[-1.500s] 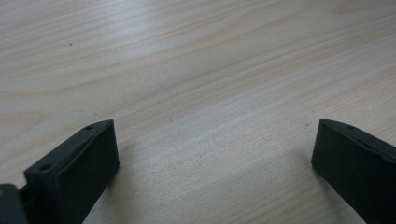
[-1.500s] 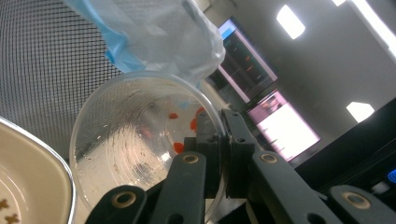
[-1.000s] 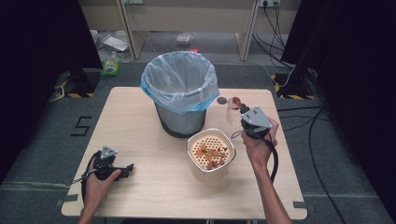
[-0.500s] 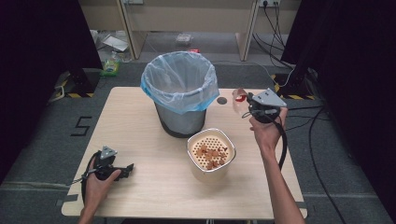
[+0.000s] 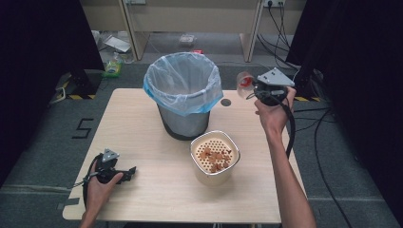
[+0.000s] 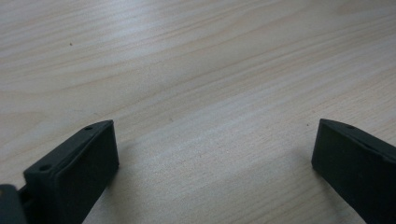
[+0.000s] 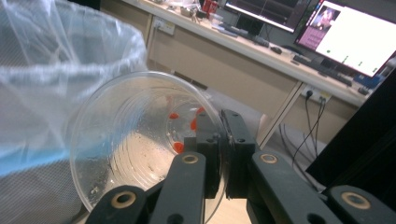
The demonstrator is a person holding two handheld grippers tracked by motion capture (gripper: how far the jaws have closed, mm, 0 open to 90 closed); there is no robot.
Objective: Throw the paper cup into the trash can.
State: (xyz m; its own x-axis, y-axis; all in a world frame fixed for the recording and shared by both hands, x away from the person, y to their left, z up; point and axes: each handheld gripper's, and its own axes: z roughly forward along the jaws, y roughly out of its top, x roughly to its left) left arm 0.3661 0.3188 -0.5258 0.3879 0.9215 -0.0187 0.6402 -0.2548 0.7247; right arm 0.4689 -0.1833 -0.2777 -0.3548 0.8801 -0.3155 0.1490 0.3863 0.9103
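Note:
A clear plastic cup [image 5: 244, 83] [image 7: 140, 140] with red bits and residue inside hangs tilted in the air to the right of the bin, its mouth toward the right gripper's camera. My right gripper [image 5: 254, 89] [image 7: 223, 140] is shut on the cup's rim, one jaw inside and one outside. The grey bin [image 5: 183, 118] lined with a clear and blue bag [image 7: 51, 84] stands at the table's middle back. A cream container [image 5: 215, 175] with a perforated insert holding orange-brown food scraps sits in front of it. My left gripper [image 5: 129, 172] [image 6: 212, 154] rests low over the table near the front left corner, open and with nothing between its jaws.
The wooden table [image 5: 142, 137] has a dark round hole [image 5: 225, 102] right of the bin. Cables [image 5: 328, 142] trail on the floor at the right. Beyond the table stand a desk with monitors [image 7: 345, 37] and clutter on the floor [image 5: 114, 66].
My right gripper has risen with the cup from beside the cream container up and back, level with the bin's rim, and the cup now tilts. The left hand has kept still.

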